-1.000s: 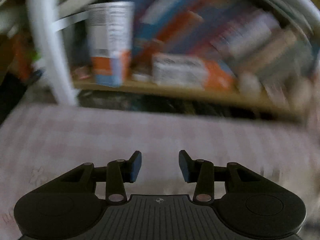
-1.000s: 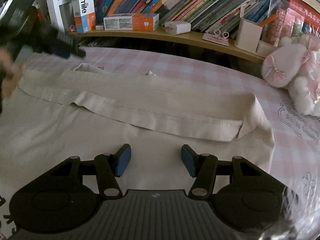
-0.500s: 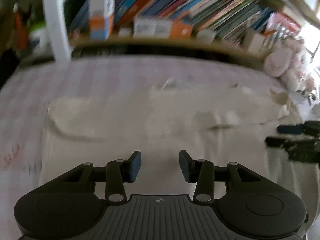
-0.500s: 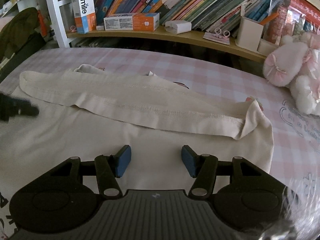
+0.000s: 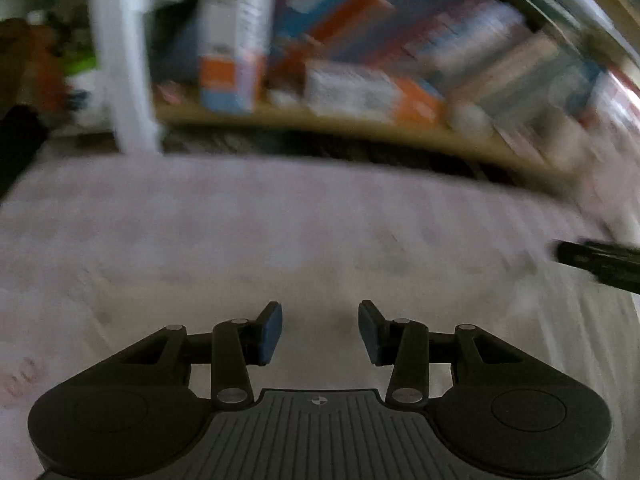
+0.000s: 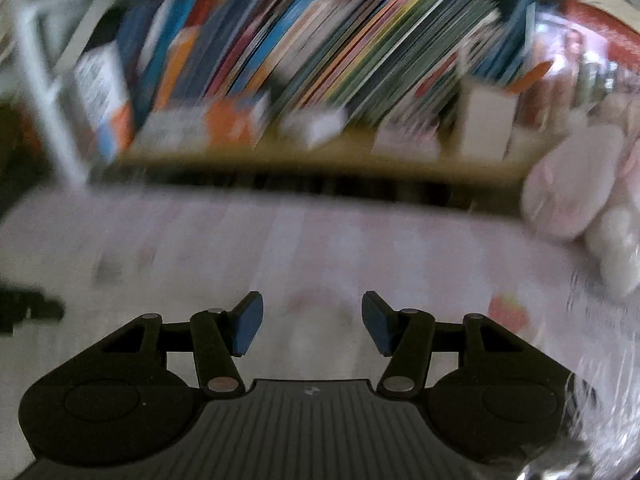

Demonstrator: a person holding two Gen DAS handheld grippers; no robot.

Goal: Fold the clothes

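Both views are smeared by motion. A cream garment [image 5: 320, 280] lies spread on the pink checked bedcover [image 5: 200, 208]; in the right wrist view the garment [image 6: 312, 340] shows only as a pale blur under the fingers. My left gripper [image 5: 320, 330] hovers over the cloth, open, with nothing between its blue pads. My right gripper [image 6: 312, 326] is open too, nothing between its pads, above the cloth's far part. In the left wrist view the right gripper [image 5: 600, 264] pokes in as a dark shape at the right edge; the left gripper [image 6: 28, 308] shows dark at the left edge of the right wrist view.
A wooden shelf [image 6: 320, 152] behind the bed holds leaning books [image 6: 320, 52], small boxes [image 5: 236, 40] and a white holder [image 6: 488, 124]. A white frame post [image 5: 124, 60] stands at the left. Pink plush toys [image 6: 580, 192] lie at the right on the bedcover.
Both cameras have swung up towards the shelf, so less of the garment shows. The right gripper has moved forward over the folded edge. Both grippers stay equally open.
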